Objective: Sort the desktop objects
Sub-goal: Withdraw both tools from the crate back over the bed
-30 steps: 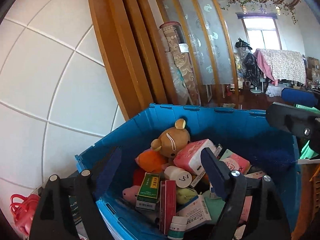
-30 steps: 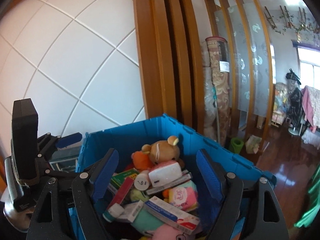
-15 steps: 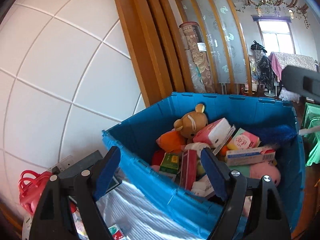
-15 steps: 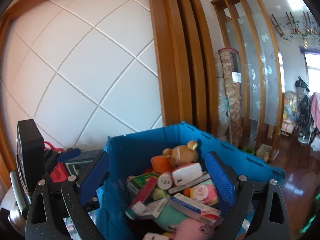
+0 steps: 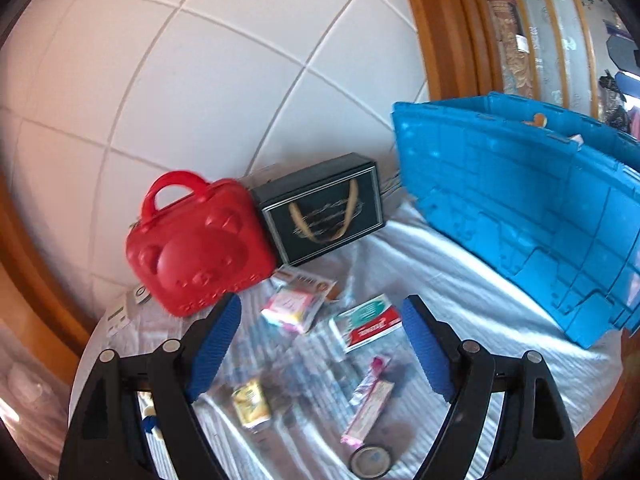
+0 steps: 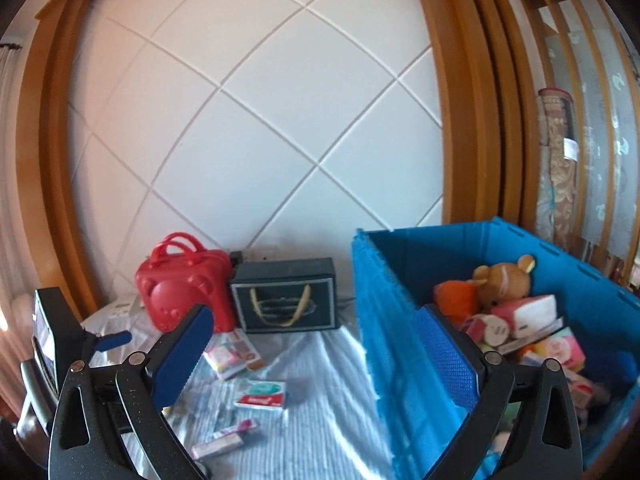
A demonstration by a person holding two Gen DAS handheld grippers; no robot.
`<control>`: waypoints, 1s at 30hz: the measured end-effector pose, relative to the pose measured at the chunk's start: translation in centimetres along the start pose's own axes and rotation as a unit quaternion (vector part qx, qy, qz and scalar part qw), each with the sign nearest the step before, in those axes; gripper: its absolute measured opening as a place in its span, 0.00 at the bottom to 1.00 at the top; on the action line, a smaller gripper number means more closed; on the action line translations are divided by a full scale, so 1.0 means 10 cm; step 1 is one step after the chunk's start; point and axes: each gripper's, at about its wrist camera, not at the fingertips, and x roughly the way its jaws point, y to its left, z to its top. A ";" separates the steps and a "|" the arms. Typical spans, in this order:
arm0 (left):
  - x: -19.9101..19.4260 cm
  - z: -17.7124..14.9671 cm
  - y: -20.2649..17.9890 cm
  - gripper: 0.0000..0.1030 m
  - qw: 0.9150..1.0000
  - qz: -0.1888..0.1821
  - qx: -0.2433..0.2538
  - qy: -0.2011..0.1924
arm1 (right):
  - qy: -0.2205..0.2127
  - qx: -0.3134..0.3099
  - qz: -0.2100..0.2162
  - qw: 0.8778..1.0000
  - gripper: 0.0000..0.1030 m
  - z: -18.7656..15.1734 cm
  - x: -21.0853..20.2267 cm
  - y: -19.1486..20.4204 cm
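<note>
**Blue crate to the right, small packets below your fingers**

Blue plastic crate sits on the white-covered table, its near wall between your right gripper fingers, which are opening with nothing held. A bear plush tops its pile. Your left gripper hangs open and empty over a red-and-white box, a pink tube and a yellow packet. Blur leaves every label unreadable. Behind stand a red case and a dark box, touching.
</note>
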 end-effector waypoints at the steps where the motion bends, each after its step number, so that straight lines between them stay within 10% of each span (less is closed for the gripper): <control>1: 0.01 -0.09 0.14 0.80 1.000 0.012 -0.008 0.005 | 0.003 -0.005 0.008 1.000 1.00 -0.04 0.07 0.12; 15: 0.44 -1.05 1.30 0.80 0.988 0.090 -0.090 0.087 | 0.121 -0.097 0.128 0.979 1.00 -0.67 1.49 1.13; 30: 1.33 -1.86 2.40 0.80 0.958 0.110 -0.189 0.187 | 0.274 -0.166 0.204 0.925 1.00 -1.38 3.29 1.75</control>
